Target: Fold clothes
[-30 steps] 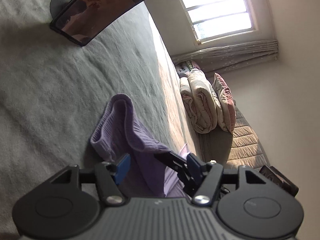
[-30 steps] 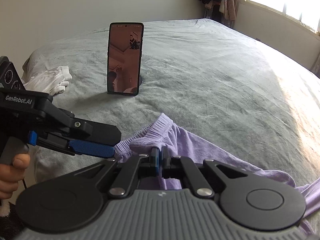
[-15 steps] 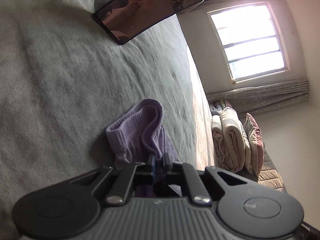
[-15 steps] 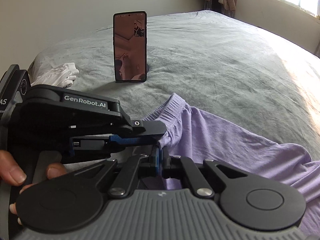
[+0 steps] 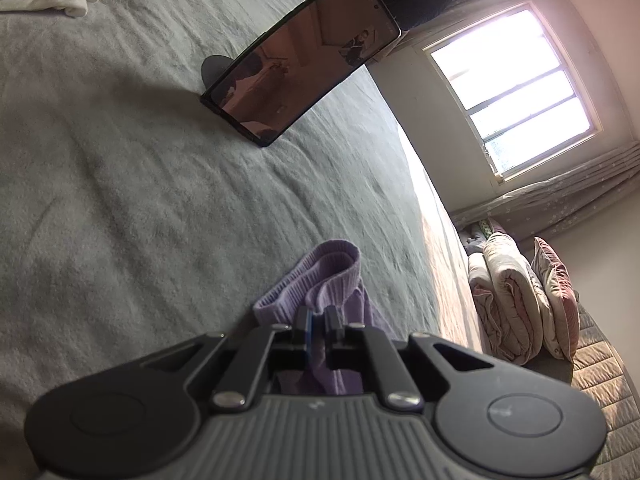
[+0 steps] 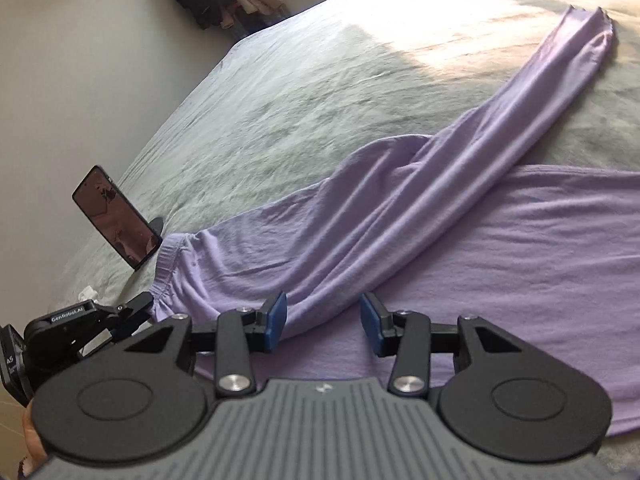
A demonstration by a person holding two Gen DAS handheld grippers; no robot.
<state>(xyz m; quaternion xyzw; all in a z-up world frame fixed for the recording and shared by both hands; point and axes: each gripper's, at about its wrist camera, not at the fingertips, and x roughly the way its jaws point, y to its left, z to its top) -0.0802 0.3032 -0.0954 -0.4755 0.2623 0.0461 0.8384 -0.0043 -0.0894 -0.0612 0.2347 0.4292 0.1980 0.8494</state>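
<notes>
While my left gripper [image 5: 316, 322] pinches the waistband [image 5: 320, 276] of the purple pants [image 6: 360, 216], my right gripper [image 6: 323, 322] is opening over them, holding nothing. Wide grey bed [image 6: 280, 92] lies bare beyond the phone [image 6: 116, 216].

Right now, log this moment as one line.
left gripper: shut on purple pants waistband | right gripper: opening, over pants | bed

— What is seen of the garment?
— Lilac trousers [image 6: 400, 216] are spread on the bed, one leg laid slanting across the other, its cuff farthest from the right claw [image 6: 323, 322].
— And the waistband?
— The ribbed waistband [image 5: 320, 276] is bunched and pinched in the left claw [image 5: 316, 320]; only flat cloth is found under the right claw's opening jaws.
</notes>
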